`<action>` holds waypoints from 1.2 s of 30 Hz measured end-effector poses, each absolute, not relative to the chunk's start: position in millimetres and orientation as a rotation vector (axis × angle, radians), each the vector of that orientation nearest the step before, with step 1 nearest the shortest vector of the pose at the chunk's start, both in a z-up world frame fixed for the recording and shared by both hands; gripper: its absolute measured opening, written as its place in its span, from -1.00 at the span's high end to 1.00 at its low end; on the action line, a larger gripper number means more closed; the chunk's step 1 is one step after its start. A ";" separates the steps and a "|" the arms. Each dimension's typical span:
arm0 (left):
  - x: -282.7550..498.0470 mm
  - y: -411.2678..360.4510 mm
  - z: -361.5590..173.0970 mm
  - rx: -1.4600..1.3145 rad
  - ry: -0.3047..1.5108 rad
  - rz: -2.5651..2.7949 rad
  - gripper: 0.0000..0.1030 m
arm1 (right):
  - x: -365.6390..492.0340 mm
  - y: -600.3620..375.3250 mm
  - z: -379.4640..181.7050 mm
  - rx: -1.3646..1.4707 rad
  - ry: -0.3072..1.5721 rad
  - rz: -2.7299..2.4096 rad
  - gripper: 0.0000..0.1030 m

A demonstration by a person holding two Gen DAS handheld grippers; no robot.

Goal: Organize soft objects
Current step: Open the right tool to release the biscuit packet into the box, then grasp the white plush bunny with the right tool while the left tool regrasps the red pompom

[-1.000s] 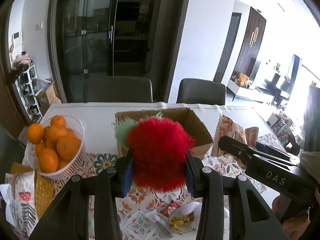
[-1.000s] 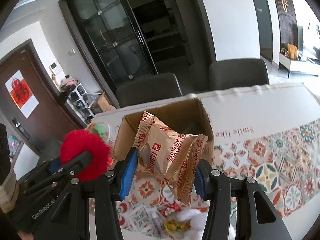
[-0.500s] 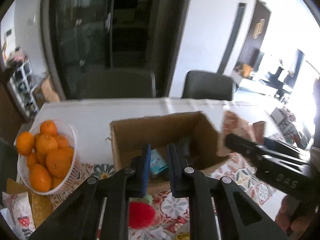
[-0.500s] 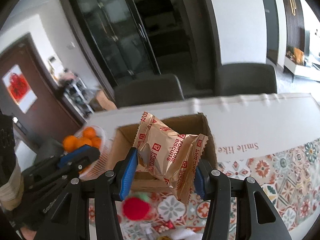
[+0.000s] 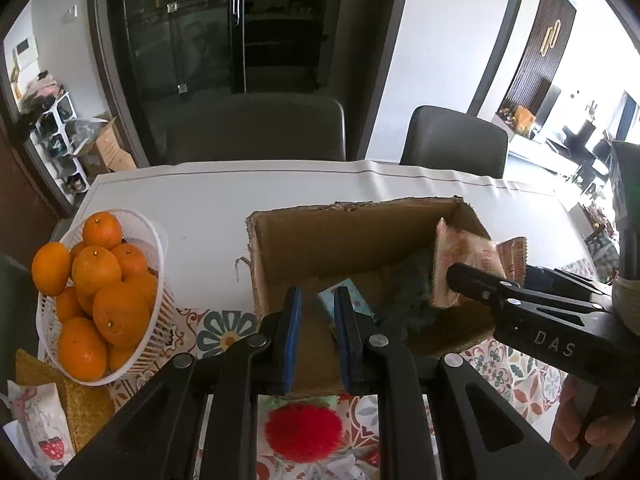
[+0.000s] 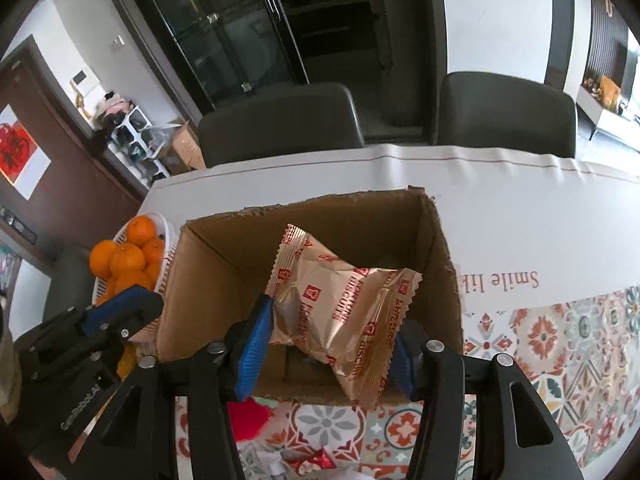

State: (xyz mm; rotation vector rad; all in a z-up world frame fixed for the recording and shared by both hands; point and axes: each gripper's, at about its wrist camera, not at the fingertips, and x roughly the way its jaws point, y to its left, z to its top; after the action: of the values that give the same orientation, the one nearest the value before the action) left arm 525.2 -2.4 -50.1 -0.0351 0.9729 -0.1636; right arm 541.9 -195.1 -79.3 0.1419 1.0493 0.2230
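Biscuits in a crinkled gold foil packet [image 6: 344, 312] sit between the blue pads of my right tongs [image 6: 326, 344], which are opening while the pads touch it, above the open brown cardboard box [image 6: 224, 264]. My left tongs [image 5: 316, 332] are clenched on nothing over the box's near wall. Below them the fluffy red pompom [image 5: 304, 432] lies on the patterned tablecloth [image 6: 560, 340], outside the box, partly hidden behind the tongs' arms. Box contents are hard to make out.
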 end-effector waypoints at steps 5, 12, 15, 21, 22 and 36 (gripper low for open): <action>520.5 1.9 -50.6 -0.024 0.960 -0.140 0.26 | 545.3 -196.0 -83.8 0.135 1.045 0.197 -0.52; 499.9 5.2 -43.2 0.016 0.919 -0.121 -0.22 | 525.3 -197.8 -71.7 0.108 0.996 0.136 -0.52; 488.2 5.8 -39.5 0.027 0.909 -0.118 -0.33 | 514.9 -196.4 -65.6 0.092 0.982 0.121 -0.52; 467.6 7.4 -37.8 0.036 0.909 -0.141 -0.41 | 489.3 -197.9 -58.0 0.090 0.973 0.083 -0.52; 465.0 8.1 -38.8 0.042 0.912 -0.137 -0.42 | 484.4 -198.0 -57.4 0.092 0.972 0.078 -0.52; 439.0 12.1 -78.7 0.081 1.014 -0.199 -0.42 | 435.6 -195.2 -81.7 0.116 1.053 -0.023 -0.52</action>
State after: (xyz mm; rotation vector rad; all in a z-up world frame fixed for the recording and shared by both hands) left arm 439.0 12.1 -78.7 0.0811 1.0136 -0.1990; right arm 435.6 -195.2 -81.7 0.1161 1.0532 -0.0231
